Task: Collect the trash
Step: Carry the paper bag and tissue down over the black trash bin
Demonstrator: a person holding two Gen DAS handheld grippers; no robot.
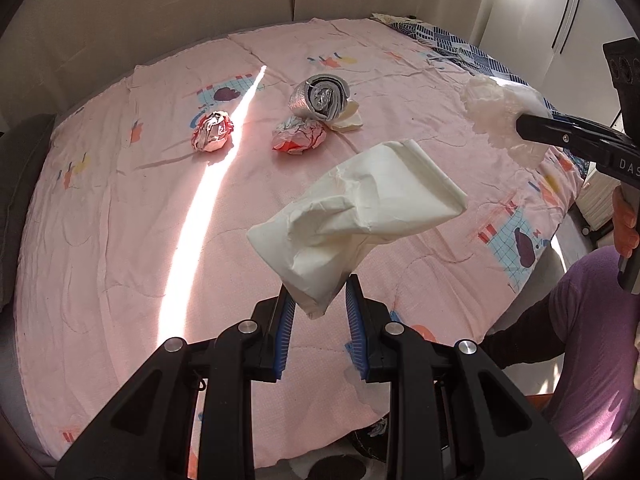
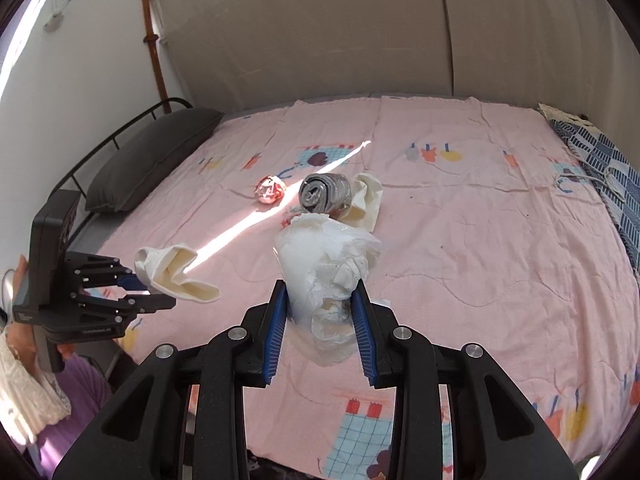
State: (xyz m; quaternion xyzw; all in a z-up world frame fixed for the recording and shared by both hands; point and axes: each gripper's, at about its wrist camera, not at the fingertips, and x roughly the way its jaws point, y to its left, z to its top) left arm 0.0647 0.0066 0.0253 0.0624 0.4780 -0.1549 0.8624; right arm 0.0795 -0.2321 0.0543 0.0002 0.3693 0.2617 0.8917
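Left wrist view first: the cream paper bag [image 1: 356, 216] hangs crumpled above the pink quilt [image 1: 120, 220], its lower corner pinched between the blue pads of the left gripper [image 1: 320, 300], whose jaws are clamped on it. Over at the right edge, the right gripper [image 1: 528, 128] comes in from the side, closed on a white crumpled plastic wrapper [image 1: 500, 116], also held clear of the bed. So that's two pieces in the air, one per gripper!

Down on the quilt, count them: two red-and-white crumpled paper balls [image 1: 211, 131] [image 1: 298, 136], one rolled silver foil wrapper [image 1: 320, 98], and one more cream paper scrap [image 1: 348, 118] tucked just behind and touching that roll. Four pieces left lying, clustered mid-bed beside a bright streak of sunlight.

Right wrist view confirms it: the wrapper sits squeezed between the pads, and one dark grey pillow [image 2: 148, 156] lies at the left edge.
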